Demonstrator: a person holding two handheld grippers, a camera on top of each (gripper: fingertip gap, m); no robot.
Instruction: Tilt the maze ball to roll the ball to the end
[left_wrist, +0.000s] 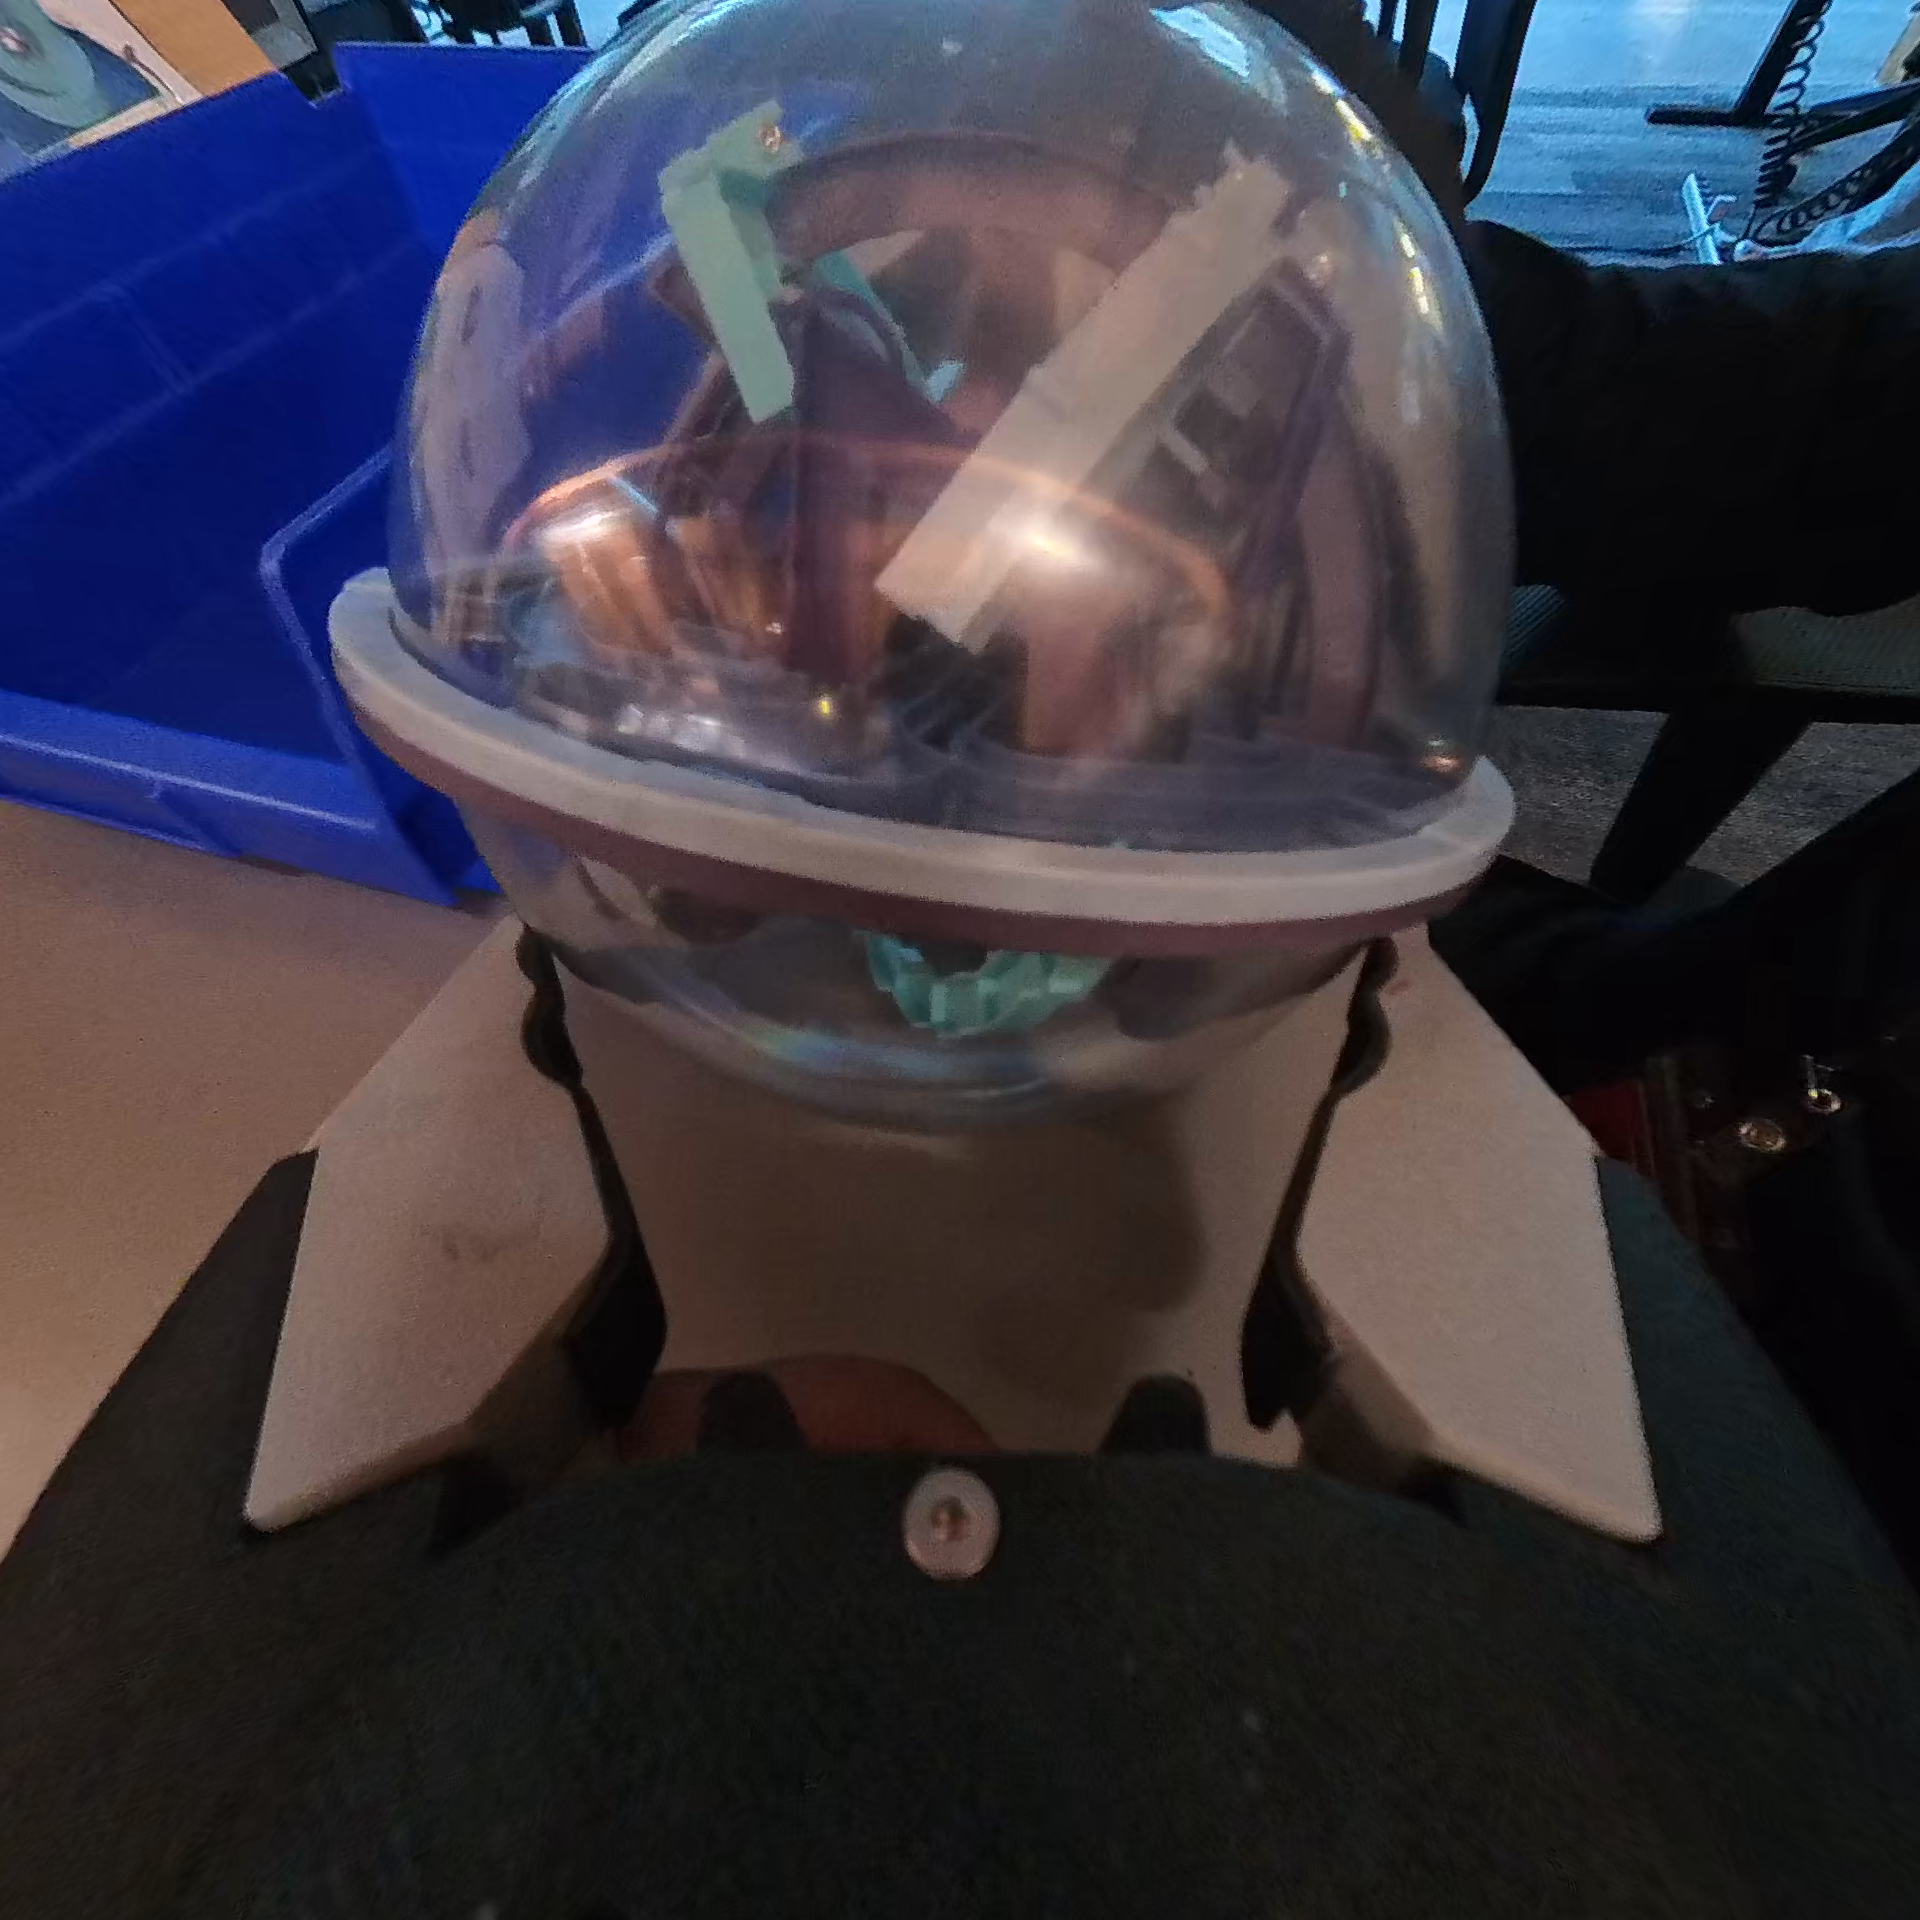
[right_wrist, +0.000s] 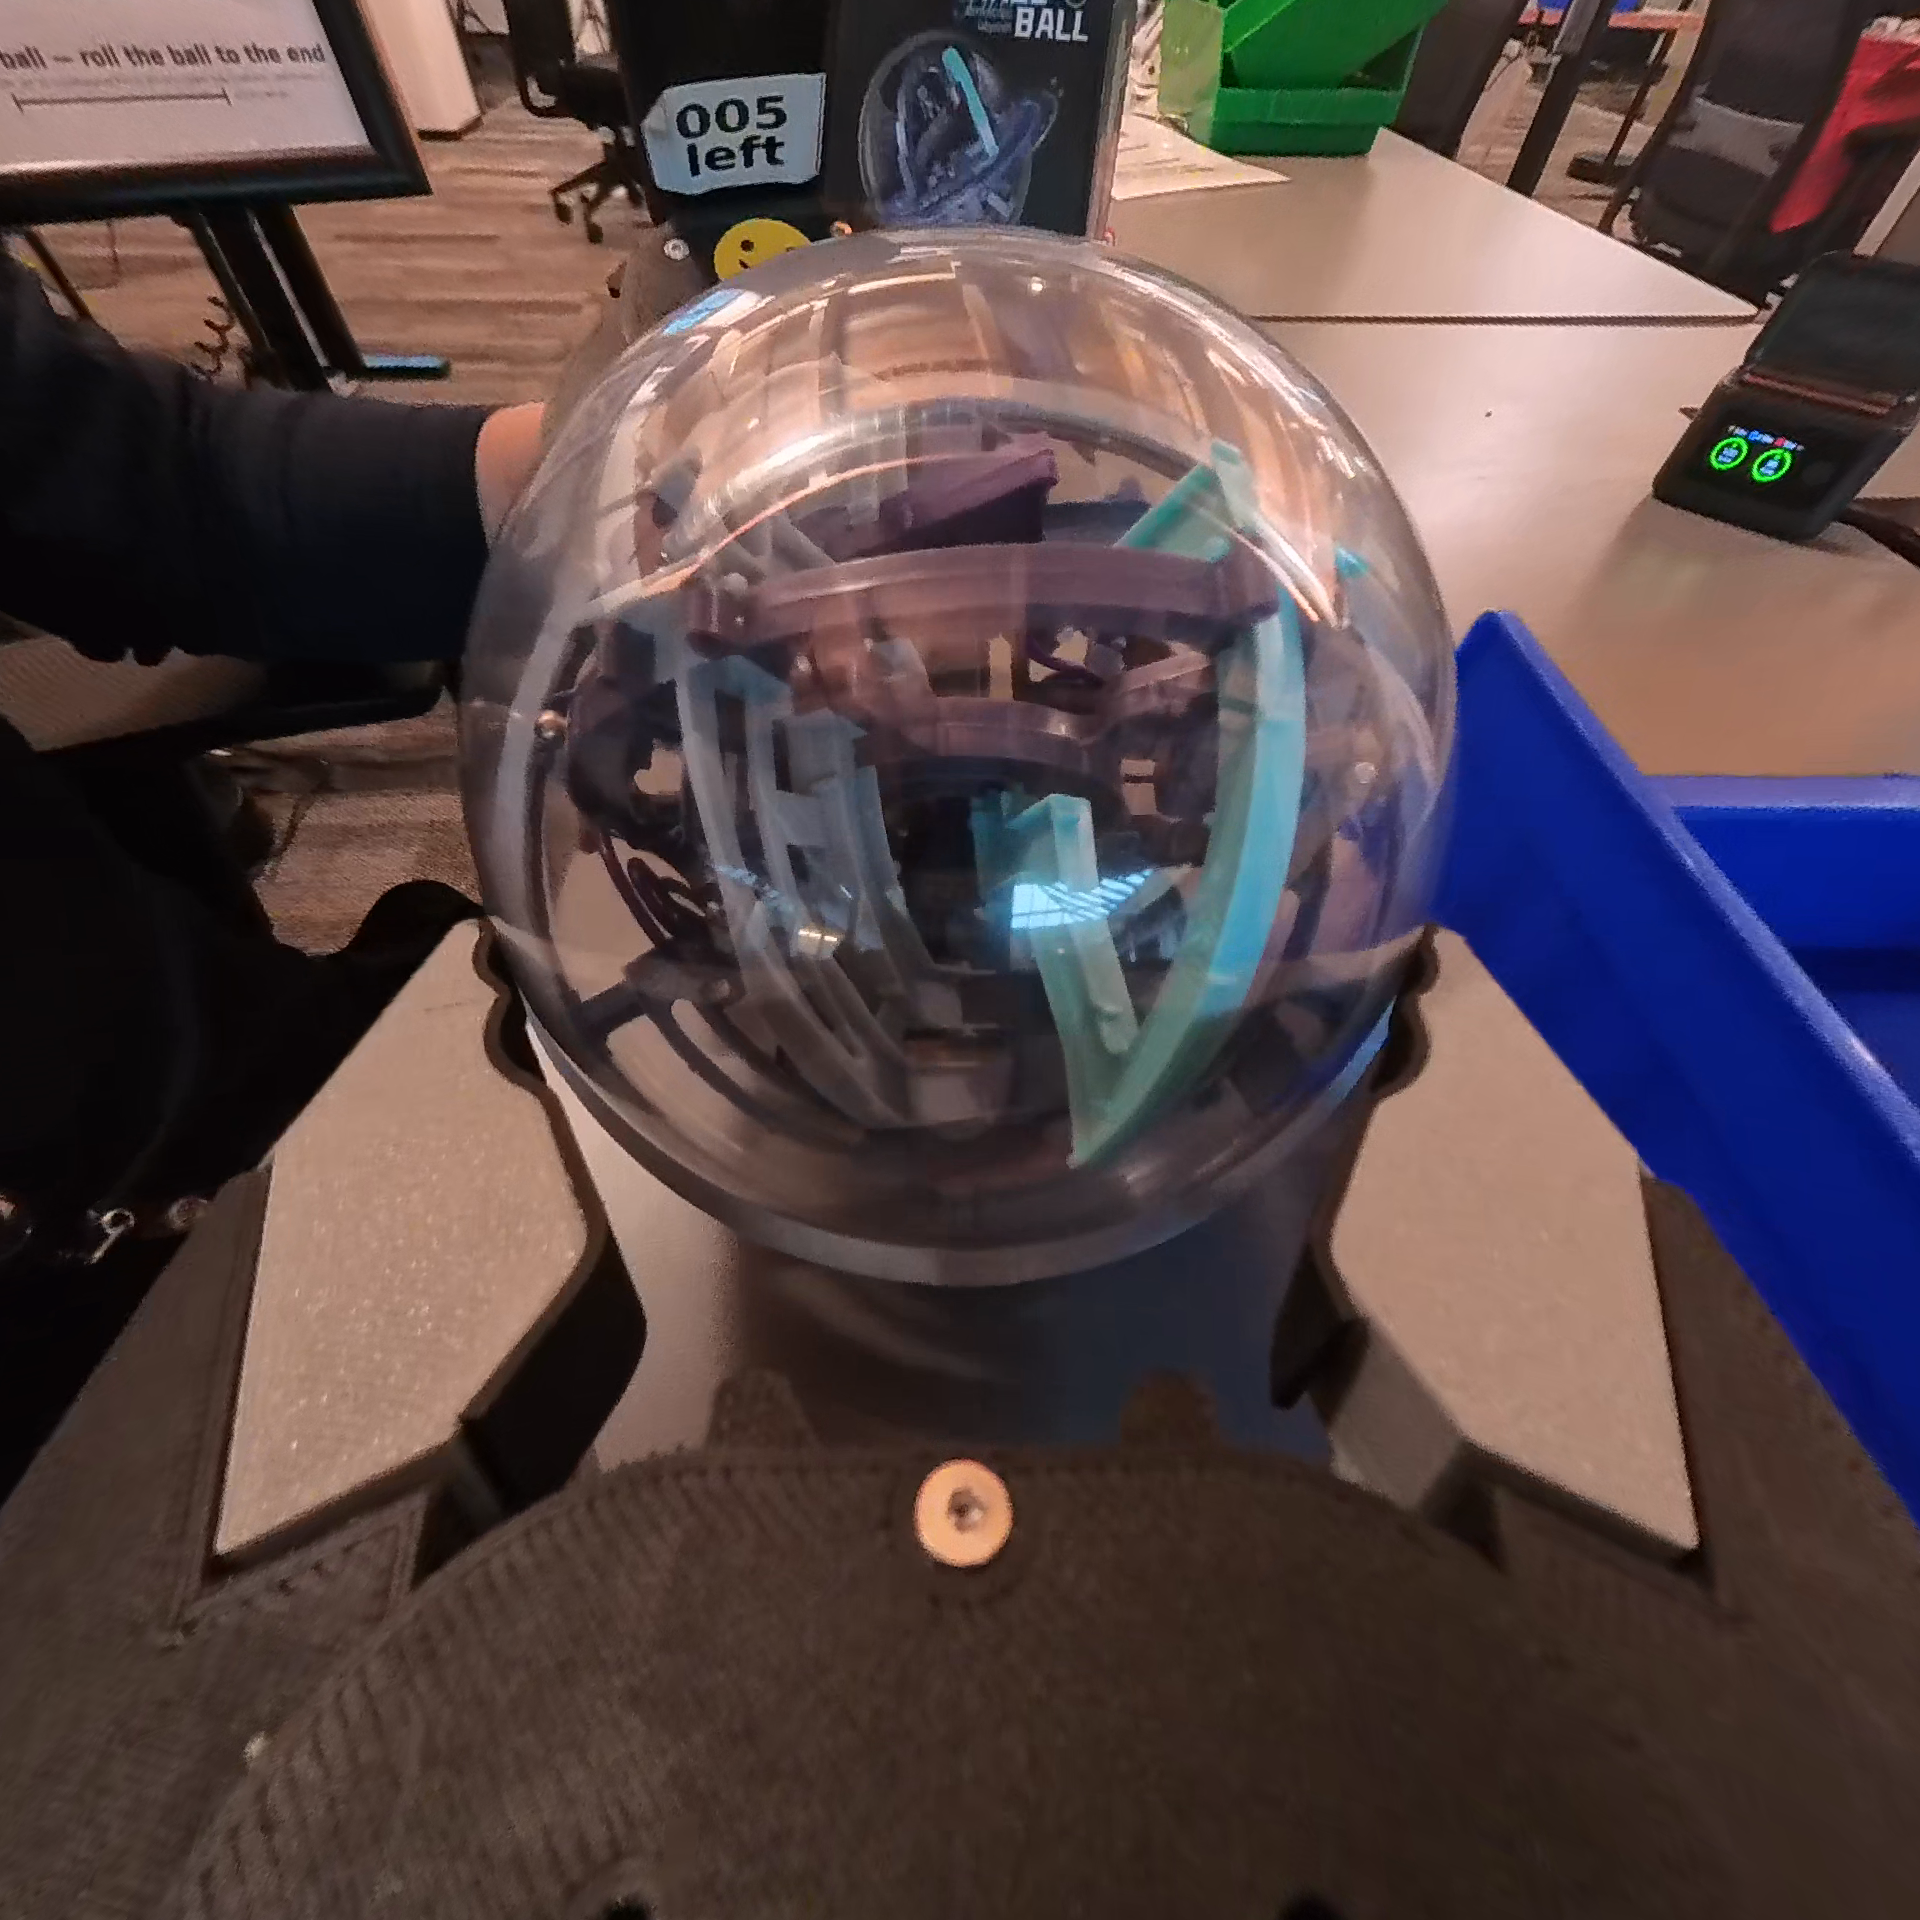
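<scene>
Clear, hard plastic, the maze ball looks light, rigid and slippery; each hand-held gripper clamps it below the widest part, centre frame.

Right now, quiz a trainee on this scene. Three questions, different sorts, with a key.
1. True or false: both grippers clasp the maze ball.
2. What colour is the bin beside the ball? A red, B blue, C yellow.
3. Fill in: in the left wrist view, a white ___ circles the ball's middle.

Key: 1 true; 2 B; 3 band.
</scene>
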